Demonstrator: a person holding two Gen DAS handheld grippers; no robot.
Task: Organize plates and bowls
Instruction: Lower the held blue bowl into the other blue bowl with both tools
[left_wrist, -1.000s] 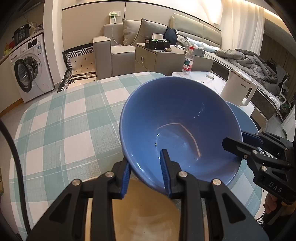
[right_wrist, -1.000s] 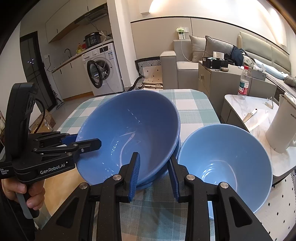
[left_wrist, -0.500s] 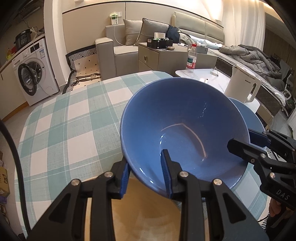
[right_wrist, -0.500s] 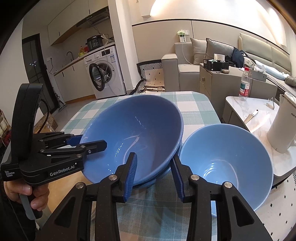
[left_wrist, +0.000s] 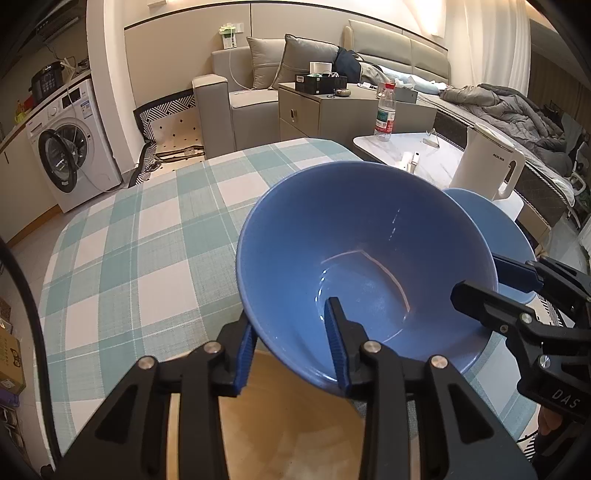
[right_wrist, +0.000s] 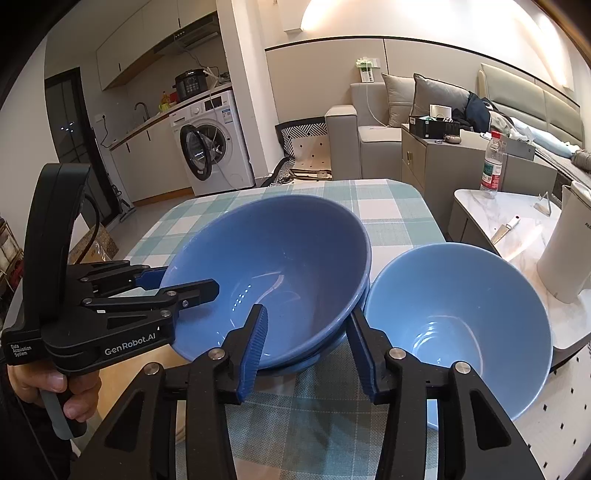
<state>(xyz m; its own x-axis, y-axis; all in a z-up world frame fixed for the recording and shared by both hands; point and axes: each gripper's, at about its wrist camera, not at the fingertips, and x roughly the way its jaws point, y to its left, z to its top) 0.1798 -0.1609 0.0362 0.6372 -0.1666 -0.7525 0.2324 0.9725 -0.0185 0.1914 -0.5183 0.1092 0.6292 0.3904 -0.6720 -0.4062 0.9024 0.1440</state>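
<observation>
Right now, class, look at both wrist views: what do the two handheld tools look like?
Both tools are matte black plastic with angular linkage arms, silver screws and ribbed blue pads inside the fingers. The left tool has a tall curved black handle, a black cable, and white lettering "GenRobot.AI". The right tool shows white letters "DAS" on its body.

You're in small open-plan home, studio-flat vibe. Ahead of tongs: dining table with green-checked cloth (left_wrist: 122, 258). Beyond it, far left: front-load washing machine (right_wrist: 212, 144) under kitchen counter, multicooker (right_wrist: 190, 83) on top, wall cabinets above. Straight ahead past table: beige sofa (left_wrist: 251, 99) with cushions, low cabinet (left_wrist: 325, 110). Off right: marble side table (right_wrist: 491, 210), water bottle (left_wrist: 385, 112), white kettle (left_wrist: 487, 166), bed with rumpled duvet (left_wrist: 506, 107).
</observation>
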